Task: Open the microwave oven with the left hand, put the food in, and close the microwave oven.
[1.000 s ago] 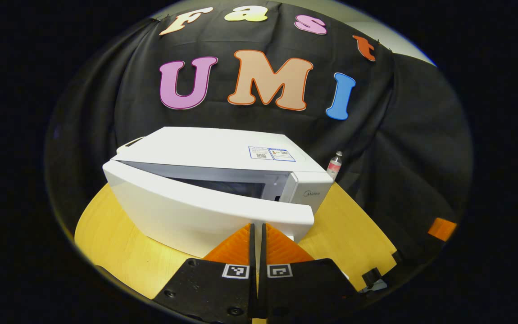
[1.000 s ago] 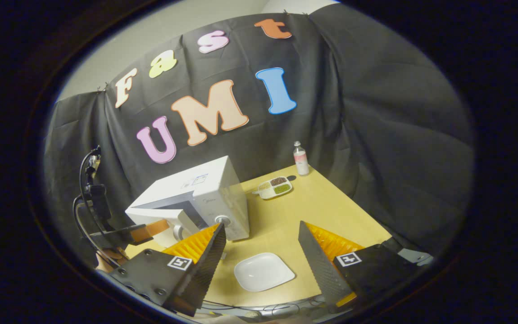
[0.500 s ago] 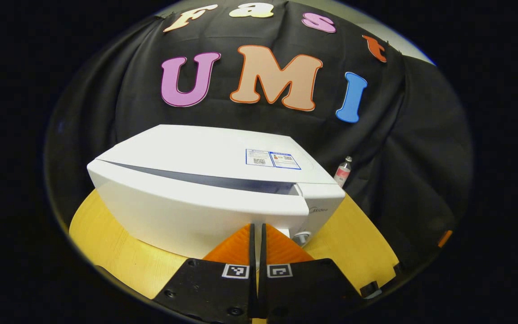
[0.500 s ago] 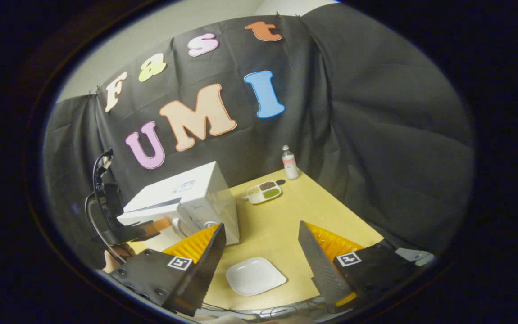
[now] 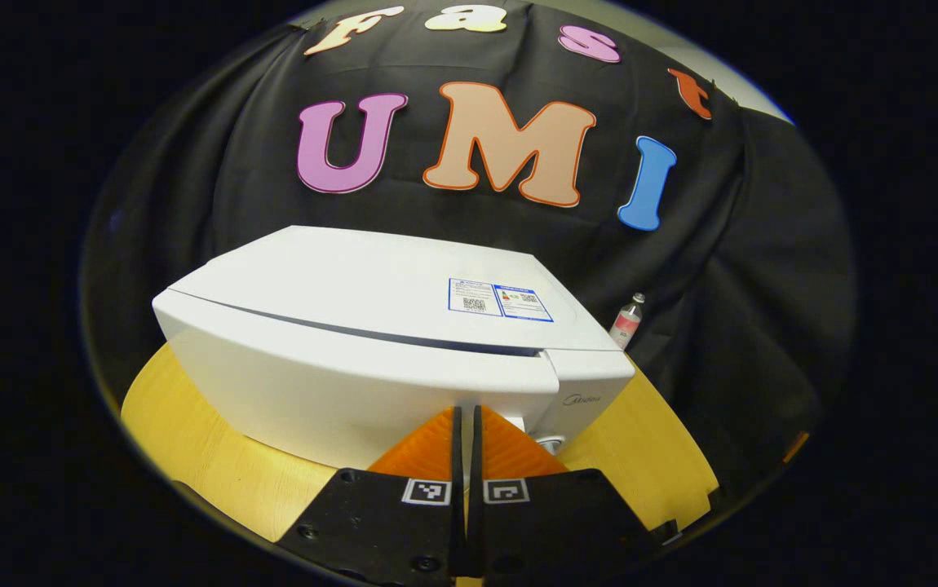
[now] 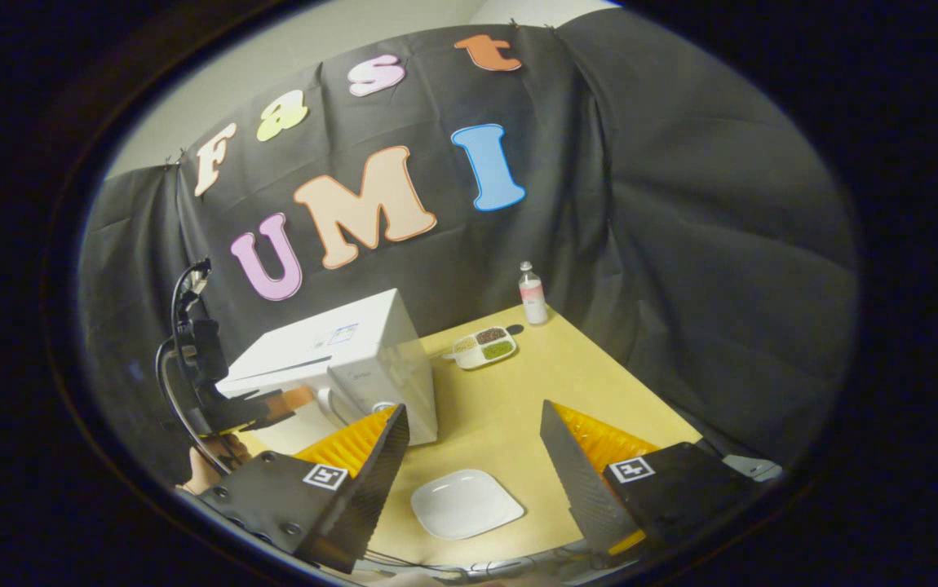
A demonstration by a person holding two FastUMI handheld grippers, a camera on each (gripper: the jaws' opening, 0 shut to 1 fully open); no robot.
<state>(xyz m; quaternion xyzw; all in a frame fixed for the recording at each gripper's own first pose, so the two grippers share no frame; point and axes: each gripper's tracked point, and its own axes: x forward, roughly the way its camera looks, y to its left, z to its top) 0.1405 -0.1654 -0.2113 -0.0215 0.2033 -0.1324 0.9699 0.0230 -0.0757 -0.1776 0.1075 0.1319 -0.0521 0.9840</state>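
Both fingers of the left hand-held gripper (image 5: pixel 465 420) meet against the microwave door (image 5: pixel 338 383).

Faint "Midea" logo on microwave (image 5: pixel 404 342) front panel

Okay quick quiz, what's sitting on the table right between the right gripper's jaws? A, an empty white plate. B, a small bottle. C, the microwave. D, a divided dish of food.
A: in the right gripper view the empty white plate lies on the table between the open jaws of the right gripper.
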